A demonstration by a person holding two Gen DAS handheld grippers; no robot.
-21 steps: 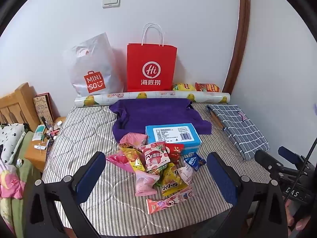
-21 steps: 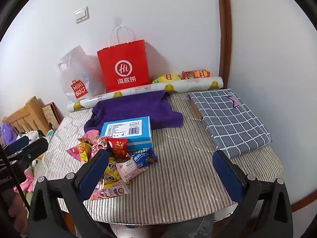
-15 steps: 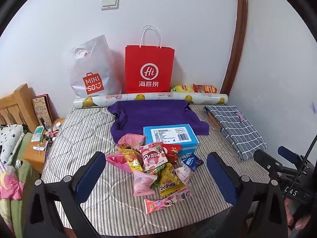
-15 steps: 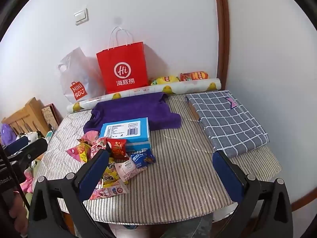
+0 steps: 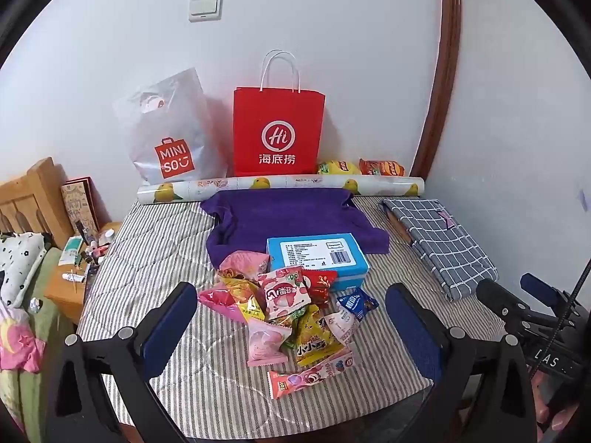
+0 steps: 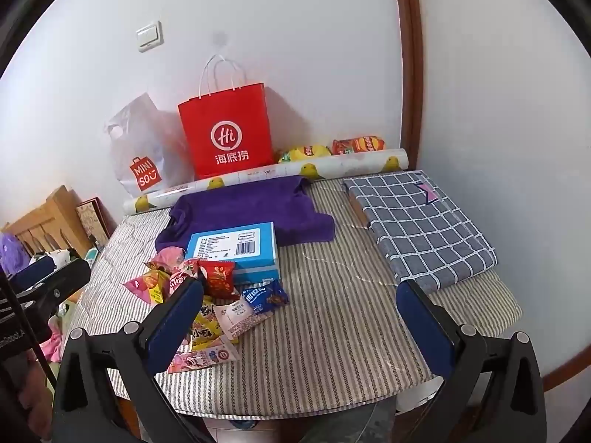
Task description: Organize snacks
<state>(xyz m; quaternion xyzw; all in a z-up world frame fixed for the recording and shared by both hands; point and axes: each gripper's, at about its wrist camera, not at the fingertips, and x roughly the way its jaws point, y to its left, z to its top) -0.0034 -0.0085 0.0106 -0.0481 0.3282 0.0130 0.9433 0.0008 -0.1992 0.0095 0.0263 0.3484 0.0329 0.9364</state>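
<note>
Left gripper (image 5: 291, 328) wide, empty, hovering over snack pile (image 5: 284, 310) (likely lining up first pick); right gripper (image 6: 299, 317) wide, empty, beside blue box (image 6: 236, 249) on worktop (image 6: 332, 332).

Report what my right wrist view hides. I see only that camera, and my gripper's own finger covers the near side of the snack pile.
Observer: A pale pink packet lies there, right beside the yellow packet.
Operator: Give me the left gripper's state.
Observer: The left gripper is wide open, with nothing pressed between its pads.
Operator: Check beyond the table's left edge.
Observer: A low wooden stand sits there with tubes and small bottles on it.
</note>
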